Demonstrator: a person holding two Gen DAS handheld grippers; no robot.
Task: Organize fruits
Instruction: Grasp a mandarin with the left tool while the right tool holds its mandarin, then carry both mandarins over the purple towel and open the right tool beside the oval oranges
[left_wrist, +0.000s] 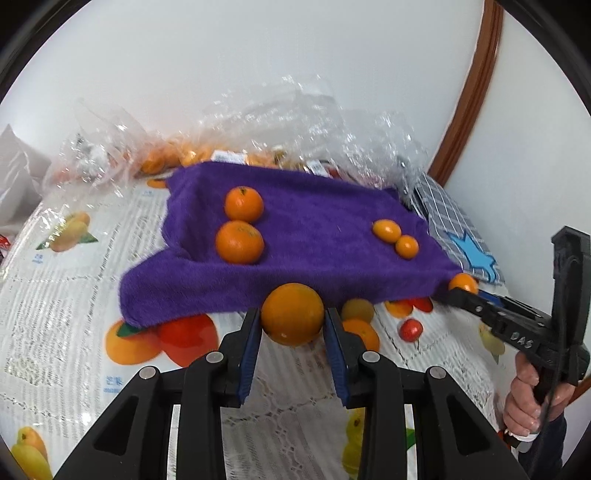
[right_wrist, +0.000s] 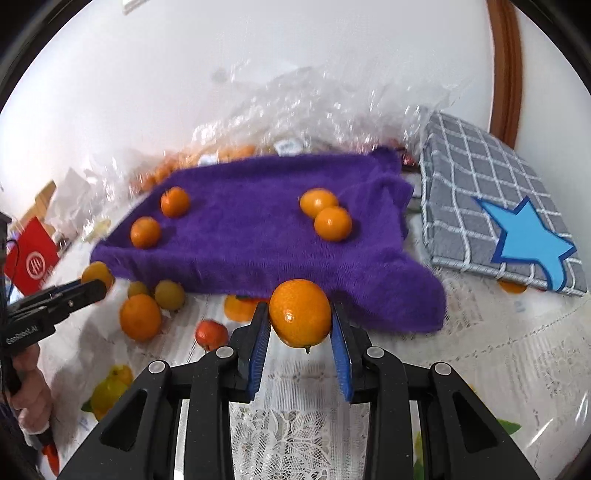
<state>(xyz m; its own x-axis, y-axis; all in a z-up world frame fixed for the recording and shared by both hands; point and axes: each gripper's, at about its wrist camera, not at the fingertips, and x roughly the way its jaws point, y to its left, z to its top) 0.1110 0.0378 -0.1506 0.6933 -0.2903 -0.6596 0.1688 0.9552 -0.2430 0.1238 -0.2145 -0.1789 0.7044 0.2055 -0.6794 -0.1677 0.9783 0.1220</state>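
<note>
Resting on the purple towel (left_wrist: 303, 236) are four pieces of fruit: two oranges (left_wrist: 240, 242) on its left, one behind the other, and two kumquats (left_wrist: 386, 230) touching on its right. Three loose fruits (right_wrist: 140, 316) and a small red one (right_wrist: 211, 334) lie on the counter (right_wrist: 498, 350) before the towel. Each hand-held gripper clamps one fruit: the left hand-held gripper (left_wrist: 292, 325) an orange (left_wrist: 292, 314), the right hand-held gripper (right_wrist: 300, 325) a smaller orange fruit (right_wrist: 300, 312), both at the towel's near edge.

left gripper (left_wrist: 292, 325) clamped on an orange, right gripper (right_wrist: 300, 325) likewise
</note>
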